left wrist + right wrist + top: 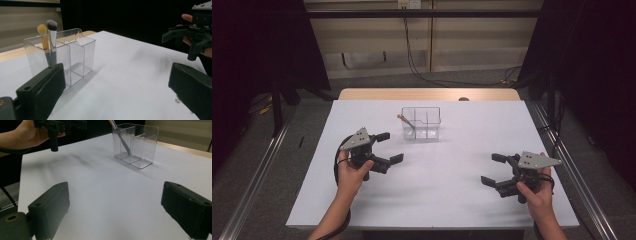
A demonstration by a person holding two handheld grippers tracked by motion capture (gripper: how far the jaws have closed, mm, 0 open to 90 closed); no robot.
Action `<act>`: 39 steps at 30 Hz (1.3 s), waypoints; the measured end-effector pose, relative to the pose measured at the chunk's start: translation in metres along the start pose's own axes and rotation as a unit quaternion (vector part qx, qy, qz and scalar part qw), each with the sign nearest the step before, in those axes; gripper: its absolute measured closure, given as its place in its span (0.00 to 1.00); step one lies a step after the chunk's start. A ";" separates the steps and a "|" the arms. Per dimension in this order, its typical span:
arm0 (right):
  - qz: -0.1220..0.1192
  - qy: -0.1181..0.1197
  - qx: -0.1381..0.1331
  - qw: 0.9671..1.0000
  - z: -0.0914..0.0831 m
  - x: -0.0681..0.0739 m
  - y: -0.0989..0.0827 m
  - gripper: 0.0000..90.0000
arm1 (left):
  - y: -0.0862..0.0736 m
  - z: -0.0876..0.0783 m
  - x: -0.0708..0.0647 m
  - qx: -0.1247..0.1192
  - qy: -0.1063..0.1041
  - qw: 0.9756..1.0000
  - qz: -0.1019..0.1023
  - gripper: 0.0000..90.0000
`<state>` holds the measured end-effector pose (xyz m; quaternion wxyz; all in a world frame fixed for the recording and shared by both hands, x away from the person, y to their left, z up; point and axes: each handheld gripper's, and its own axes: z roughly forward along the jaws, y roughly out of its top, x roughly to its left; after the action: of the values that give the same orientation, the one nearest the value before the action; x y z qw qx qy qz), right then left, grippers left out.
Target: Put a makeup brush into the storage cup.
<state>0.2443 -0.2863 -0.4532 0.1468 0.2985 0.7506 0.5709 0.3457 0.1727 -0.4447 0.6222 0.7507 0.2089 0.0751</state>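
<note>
**Both tongs wide open, empty, either side of the organiser**

Left tongs [386,147]: held above the white-topped bench [437,200], left of centre, jaws spread wide, gripping nothing, touching nothing. They sit just short of the clear plastic divided organiser box [421,123], which stands upright toward the far middle of the bench.

The left gripper view gives what the high view cannot: two makeup brushes in the box's end compartment, one with a tan bristle head [42,29], one with a grey-white head [51,25], both handle-down, bristles above the rim. From the high view only a tan tip and a slanted handle can be made out. The right gripper view cuts the brush heads off at its top edge; other compartments look empty there.

Right tongs [495,170]: near the right front of the bench, well apart from the box, jaws equally wide, empty.
</note>
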 end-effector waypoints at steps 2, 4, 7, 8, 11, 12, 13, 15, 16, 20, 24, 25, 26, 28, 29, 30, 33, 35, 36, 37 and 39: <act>0.001 0.000 0.001 1.000 0.000 0.000 0.000 0.09 | -0.001 -0.002 -0.001 0.001 -0.003 1.000 0.003 0.01; 0.002 0.001 0.002 1.000 0.001 0.000 0.000 0.09 | -0.001 -0.003 -0.002 0.001 -0.003 1.000 0.003 0.01; 0.002 0.000 0.003 1.000 0.001 0.000 -0.001 0.09 | -0.002 -0.006 -0.002 0.002 -0.003 1.000 0.008 0.01; 0.002 0.000 0.002 1.000 0.001 0.000 -0.001 0.09 | -0.002 -0.007 -0.002 0.001 -0.004 1.000 0.008 0.01; 0.002 -0.001 0.002 1.000 0.001 0.000 -0.001 0.09 | -0.003 -0.011 -0.003 0.002 -0.003 1.000 0.009 0.01; 0.003 -0.001 0.002 1.000 0.001 0.000 -0.001 0.09 | -0.004 -0.012 -0.003 0.001 -0.003 1.000 0.011 0.01; 0.003 -0.001 0.001 1.000 0.001 0.000 -0.001 0.09 | -0.004 -0.013 -0.003 0.001 -0.004 1.000 0.009 0.01; 0.003 -0.002 0.002 1.000 0.001 0.000 -0.001 0.09 | -0.005 -0.015 -0.004 0.002 -0.002 1.000 0.011 0.01; 0.003 -0.002 0.002 1.000 0.001 -0.001 -0.001 0.09 | -0.005 -0.016 -0.004 0.002 -0.003 1.000 0.011 0.01; 0.004 -0.001 0.003 1.000 0.002 -0.001 -0.002 0.09 | -0.007 -0.020 -0.005 0.000 -0.001 1.000 0.009 0.01; 0.004 -0.001 0.004 1.000 0.002 0.000 -0.002 0.09 | -0.008 -0.025 -0.004 0.001 0.002 1.000 0.007 0.01; 0.004 -0.001 0.004 1.000 0.002 -0.001 -0.002 0.09 | -0.008 -0.027 -0.004 0.002 0.003 1.000 0.009 0.01; 0.003 -0.001 0.004 1.000 0.001 -0.001 -0.002 0.09 | -0.008 -0.028 -0.004 0.001 0.004 1.000 0.010 0.01; 0.003 -0.002 0.003 1.000 0.001 -0.001 -0.002 0.09 | -0.008 -0.030 -0.004 0.000 0.005 1.000 0.009 0.01; 0.003 -0.003 0.003 1.000 0.001 -0.001 -0.002 0.09 | -0.009 -0.031 -0.004 0.000 0.006 1.000 0.011 0.01; 0.003 -0.003 0.004 1.000 0.001 -0.001 -0.002 0.09 | -0.009 -0.032 -0.004 0.000 0.005 1.000 0.011 0.01; 0.002 -0.003 0.004 1.000 0.001 -0.001 -0.001 0.09 | -0.010 -0.035 -0.005 0.002 0.006 1.000 0.011 0.01; 0.002 -0.003 0.003 1.000 0.000 -0.001 -0.001 0.09 | -0.011 -0.037 -0.006 0.002 0.005 1.000 0.013 0.01; 0.002 -0.003 0.002 1.000 0.000 -0.001 -0.001 0.09 | -0.011 -0.038 -0.006 0.003 0.006 1.000 0.014 0.01; 0.001 -0.004 0.003 1.000 0.000 -0.001 -0.001 0.09 | -0.011 -0.039 -0.007 0.002 0.006 1.000 0.014 0.01; 0.001 -0.003 0.003 1.000 0.000 -0.001 -0.001 0.09 | -0.012 -0.042 -0.007 0.002 0.010 1.000 0.015 0.01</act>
<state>0.2447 -0.2866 -0.4542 0.1479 0.3017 0.7514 0.5679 0.3211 0.2091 -0.4464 0.6176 0.7541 0.2038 0.0918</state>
